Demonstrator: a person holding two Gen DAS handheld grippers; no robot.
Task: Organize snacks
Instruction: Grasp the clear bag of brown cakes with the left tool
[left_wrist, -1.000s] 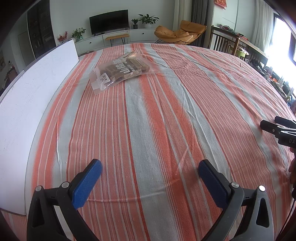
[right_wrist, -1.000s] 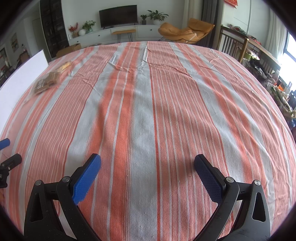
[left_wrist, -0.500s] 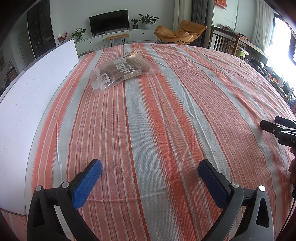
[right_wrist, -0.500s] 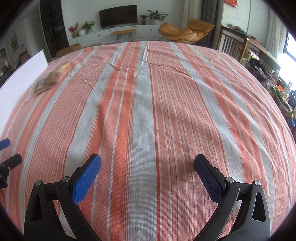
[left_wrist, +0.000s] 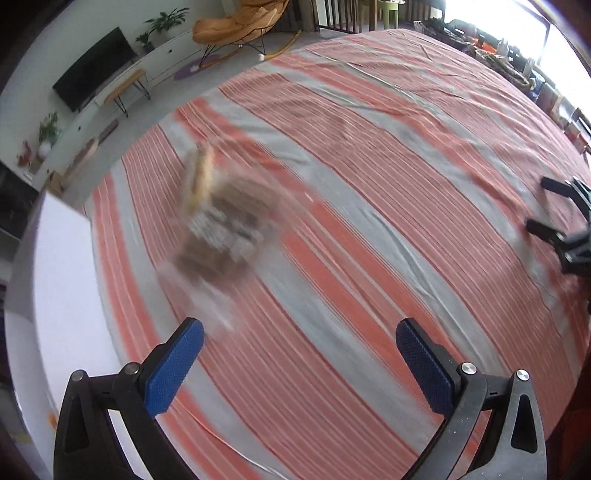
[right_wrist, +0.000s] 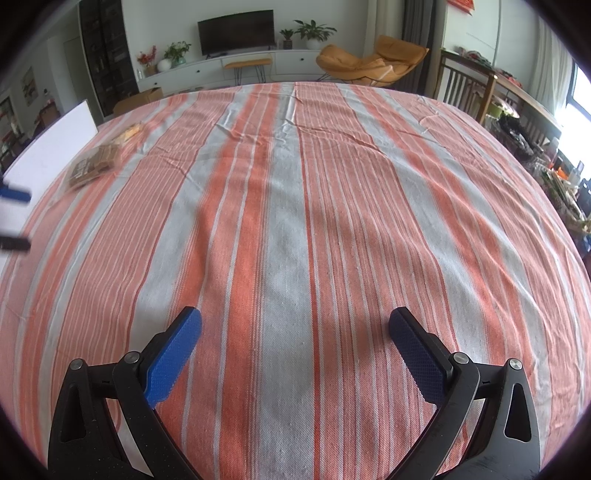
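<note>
A clear bag of brown snacks (left_wrist: 221, 225) lies on the striped cloth, blurred in the left wrist view, with a yellow snack packet (left_wrist: 201, 177) just beyond it. My left gripper (left_wrist: 299, 354) is open, a short way in front of the bag, with nothing between its fingers. The same bag (right_wrist: 90, 166) and yellow packet (right_wrist: 129, 133) sit far left in the right wrist view. My right gripper (right_wrist: 293, 339) is open over bare cloth, holding nothing. It also shows at the right edge (left_wrist: 554, 218) of the left wrist view. The left gripper's fingers (right_wrist: 14, 194) show at the left edge.
An orange and grey striped cloth (right_wrist: 332, 206) covers the large table. A white board (left_wrist: 66, 295) lies along the table's left side, also seen from the right gripper (right_wrist: 51, 147). Beyond the table stand a TV unit, an orange chair (right_wrist: 369, 61) and wooden chairs.
My left gripper has swung forward and to the left, bringing the snack bag much closer and blurring the view. The right gripper has barely moved.
</note>
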